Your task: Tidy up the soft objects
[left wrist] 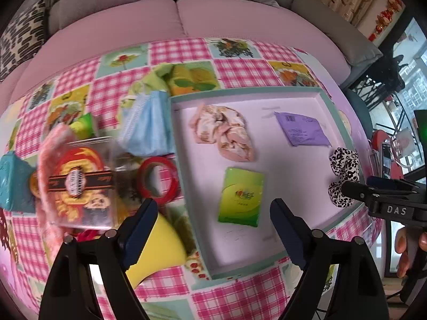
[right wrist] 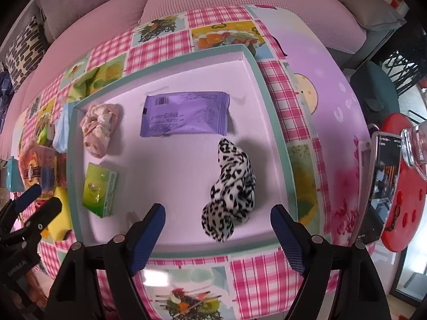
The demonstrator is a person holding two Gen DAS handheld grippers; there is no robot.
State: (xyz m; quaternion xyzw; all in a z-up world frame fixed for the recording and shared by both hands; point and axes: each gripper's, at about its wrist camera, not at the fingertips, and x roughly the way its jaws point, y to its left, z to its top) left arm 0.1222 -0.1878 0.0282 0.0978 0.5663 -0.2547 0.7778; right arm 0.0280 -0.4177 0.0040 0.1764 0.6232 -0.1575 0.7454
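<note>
A shallow white tray with a teal rim [left wrist: 324, 98] [right wrist: 272, 112] lies on the checked tablecloth. In it are a pink floral scrunchie [left wrist: 224, 130] [right wrist: 100, 128], a purple packet [left wrist: 303, 129] [right wrist: 185, 117], a green tissue pack [left wrist: 240, 197] [right wrist: 98, 189] and a leopard-print scrunchie [left wrist: 343, 173] [right wrist: 232, 192]. My left gripper [left wrist: 213, 229] is open and empty over the tray's left rim. My right gripper [right wrist: 217, 232] is open and empty, just in front of the leopard scrunchie. Blue face masks [left wrist: 149, 125] lie left of the tray.
Left of the tray lie a red tape ring [left wrist: 157, 180], a clear snack box [left wrist: 80, 184], a yellow sponge [left wrist: 157, 250], a teal pouch [left wrist: 12, 181] and a green cloth [left wrist: 157, 77]. A pink sofa [left wrist: 181, 18] is behind. A phone [right wrist: 381, 181] and red stool [right wrist: 403, 186] stand right.
</note>
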